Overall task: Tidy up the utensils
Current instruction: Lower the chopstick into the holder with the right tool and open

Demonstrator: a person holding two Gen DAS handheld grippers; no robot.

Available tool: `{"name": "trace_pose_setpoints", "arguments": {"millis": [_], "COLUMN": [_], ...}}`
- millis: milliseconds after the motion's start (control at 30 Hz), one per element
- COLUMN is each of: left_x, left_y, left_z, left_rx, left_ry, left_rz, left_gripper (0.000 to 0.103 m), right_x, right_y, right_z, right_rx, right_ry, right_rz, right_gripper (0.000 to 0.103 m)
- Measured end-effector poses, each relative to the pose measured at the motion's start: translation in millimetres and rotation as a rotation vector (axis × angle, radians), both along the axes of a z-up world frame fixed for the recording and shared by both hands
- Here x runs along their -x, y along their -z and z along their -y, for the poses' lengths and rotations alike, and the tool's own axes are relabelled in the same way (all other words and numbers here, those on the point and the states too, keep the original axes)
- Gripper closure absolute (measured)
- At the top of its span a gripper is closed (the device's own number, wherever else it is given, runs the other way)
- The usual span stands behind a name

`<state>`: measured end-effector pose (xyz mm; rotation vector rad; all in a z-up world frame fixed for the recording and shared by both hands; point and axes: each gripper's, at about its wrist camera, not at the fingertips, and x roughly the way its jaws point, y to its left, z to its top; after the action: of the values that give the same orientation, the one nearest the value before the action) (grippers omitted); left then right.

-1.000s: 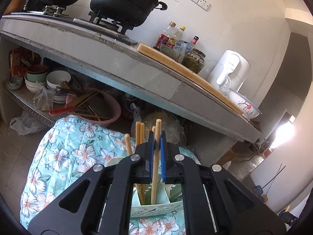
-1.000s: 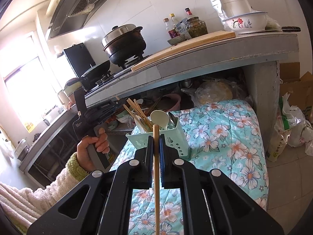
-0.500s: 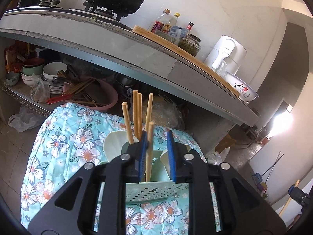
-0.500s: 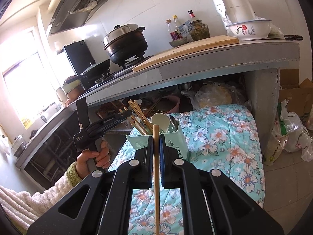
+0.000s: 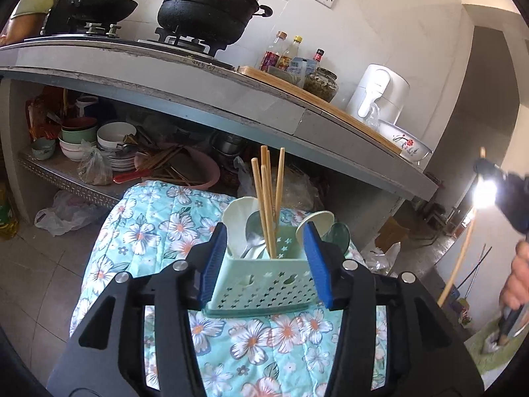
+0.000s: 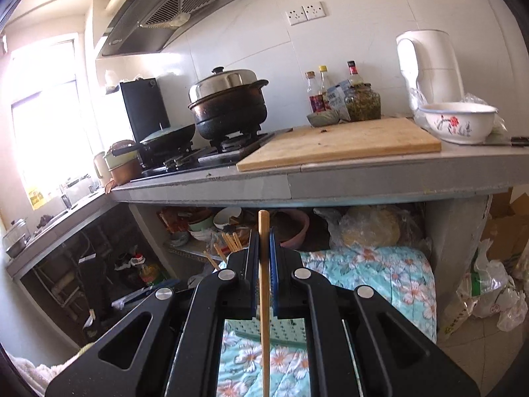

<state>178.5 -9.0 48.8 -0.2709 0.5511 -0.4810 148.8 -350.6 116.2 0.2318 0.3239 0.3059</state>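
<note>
A mint-green perforated utensil caddy (image 5: 261,284) stands on a floral quilt (image 5: 158,228). Several wooden chopsticks (image 5: 266,198) stand upright in it beside a white spoon (image 5: 238,221) and a metal spoon. My left gripper (image 5: 266,261) hangs just before the caddy. Its blue pads are opening and press on nothing. My right gripper (image 6: 264,241) is shut on one wooden chopstick (image 6: 264,284), held upright above the caddy (image 6: 284,334). In the left wrist view that right gripper (image 5: 487,170) shows at the far right edge with its chopstick (image 5: 461,248) and a hand (image 5: 515,284).
A grey counter (image 6: 363,175) overhangs the quilt and carries a cutting board (image 6: 340,142), a black pot (image 6: 228,106), bottles, a white kettle (image 6: 429,69) and a flowered bowl (image 6: 458,125). Under it are stacked bowls (image 5: 112,139), a pink basin (image 5: 201,172) and plastic bags.
My left gripper let go of the chopstick, which now stands in the caddy, and drew back with its jaws spreading. My right gripper rose with its chopstick.
</note>
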Motion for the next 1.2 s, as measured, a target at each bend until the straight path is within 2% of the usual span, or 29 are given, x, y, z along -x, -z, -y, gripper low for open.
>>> {"name": "trace_pose_setpoints", "arguments": {"millis": [167, 267, 400, 500, 767, 1200], "left_x": [31, 46, 58, 63, 61, 47], "left_y": [14, 28, 47, 55, 45, 52], "left_z": [-21, -33, -44, -49, -53, -56], "left_rx": [-0.051, -0.063, -0.092, -0.109, -0.142, -0.150], "left_ry": [-0.029, -0.040, -0.059, -0.065, -0.099, -0.120], "left_rz": [-0.008, -0.042, -0.099, -0.109, -0.044, -0.064], "left_gripper": [0.051, 0.049, 0.049, 0.049, 0.044, 0.044], "right_x": [-32, -53, -81, -99, -135, -168], "right_y": [-35, -49, -56, -57, -38, 34], "right_z": [-18, -34, -53, -67, -87, -109], "right_rx": [0.012, 0.021, 0.044, 0.068, 0.105, 0.259], "right_ry": [-0.032, -0.059, -0.100, -0.121, -0.189, -0.263], "right_rz": [0.091, 0.121, 0.146, 0.163, 0.167, 0.081], "right_gripper": [0.097, 0.097, 0.097, 0.097, 0.097, 0.097]}}
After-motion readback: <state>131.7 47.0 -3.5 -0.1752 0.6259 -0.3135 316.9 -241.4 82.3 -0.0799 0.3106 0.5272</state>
